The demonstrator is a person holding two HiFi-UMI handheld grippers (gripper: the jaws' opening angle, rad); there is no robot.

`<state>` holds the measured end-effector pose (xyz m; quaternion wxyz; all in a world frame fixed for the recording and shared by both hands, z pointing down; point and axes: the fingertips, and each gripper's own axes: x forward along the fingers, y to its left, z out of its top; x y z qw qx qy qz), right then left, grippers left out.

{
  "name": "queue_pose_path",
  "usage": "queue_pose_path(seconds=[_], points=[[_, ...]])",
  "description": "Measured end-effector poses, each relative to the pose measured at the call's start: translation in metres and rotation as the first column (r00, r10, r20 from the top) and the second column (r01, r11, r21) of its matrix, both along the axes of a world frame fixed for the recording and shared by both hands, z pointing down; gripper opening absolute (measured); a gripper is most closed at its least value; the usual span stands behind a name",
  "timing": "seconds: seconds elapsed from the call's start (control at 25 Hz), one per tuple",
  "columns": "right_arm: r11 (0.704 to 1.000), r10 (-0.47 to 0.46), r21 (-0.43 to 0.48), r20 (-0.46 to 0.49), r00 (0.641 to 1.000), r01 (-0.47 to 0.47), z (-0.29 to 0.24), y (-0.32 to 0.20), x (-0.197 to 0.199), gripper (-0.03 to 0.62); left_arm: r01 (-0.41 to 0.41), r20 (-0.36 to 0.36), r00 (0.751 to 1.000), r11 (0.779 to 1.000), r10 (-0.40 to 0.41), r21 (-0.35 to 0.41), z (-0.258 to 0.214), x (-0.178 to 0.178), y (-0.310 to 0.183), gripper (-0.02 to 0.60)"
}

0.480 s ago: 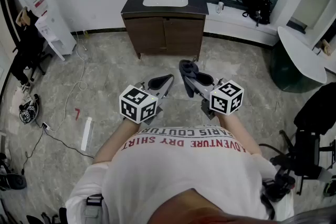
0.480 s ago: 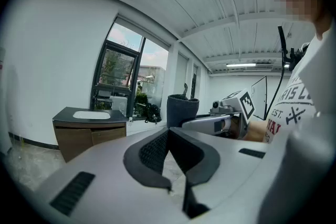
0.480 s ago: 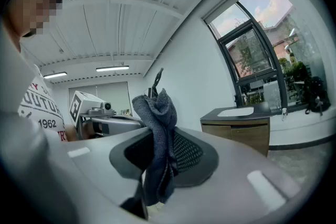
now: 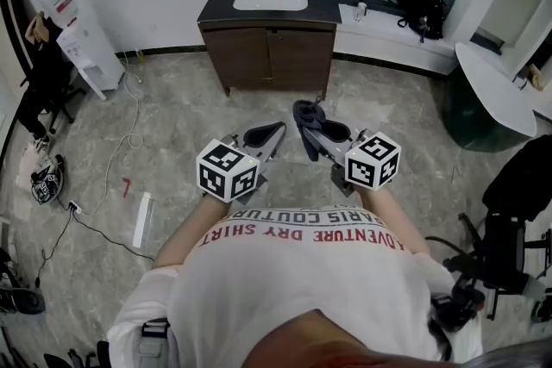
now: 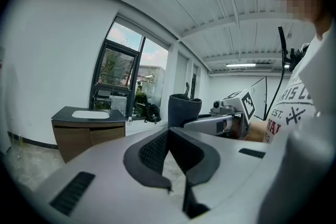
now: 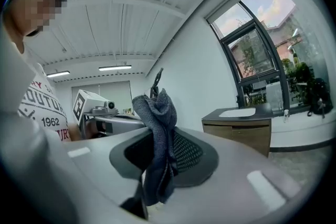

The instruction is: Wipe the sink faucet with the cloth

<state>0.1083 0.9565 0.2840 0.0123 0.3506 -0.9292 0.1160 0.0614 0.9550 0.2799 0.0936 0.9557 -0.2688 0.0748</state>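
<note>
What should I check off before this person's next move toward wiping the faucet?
1. Cloth secured: the dark blue-grey cloth is pinched in the right tongs, with the jaws shut on it. Ok.
2. Left tongs free: the jaws are together with nothing between them. Ok.
3. Sink within reach: the dark wooden vanity cabinet with its white basin stands well ahead, across the floor. Not ok.
4. Faucet located: no faucet can be made out at the basin from here. Cannot tell.
5. Trip hazard: the white cable lies left of the straight way to the cabinet. Ok.
</note>
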Motion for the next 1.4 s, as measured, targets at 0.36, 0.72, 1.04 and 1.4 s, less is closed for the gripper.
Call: queue_pose_path(seconds=[0.36,0.72,1.04,1.4], points=[[1.000,0.008,-0.016,0.069,0.998,-0.007,-0.002,-0.005,0.015,0.077,0.003,-0.014,1.000,1.000,-0.004,-0.019,0.007,0.005,-0.008,0.002],[0.995,0.023,-0.102,0.111,0.994,-0.011,0.040,-0.062,0.041,0.077,-0.008,-0.008,1.000,0.997,0.008,-0.073,0.042,0.028,-0.069,0.002],[0.982,0.103,-0.167,0.070,0.992,-0.090,0.068,-0.228,0.036,0.077,-0.063,-0.019,0.998,0.989,0.061,-0.132,0.064,0.020,-0.241,0.002],[0.977,0.150,-0.158,0.026,0.988,-0.144,0.051,-0.534,0.039,0.077,-0.024,-0.030,0.999,0.988,0.020,-0.153,0.054,0.004,-0.555,0.002]])
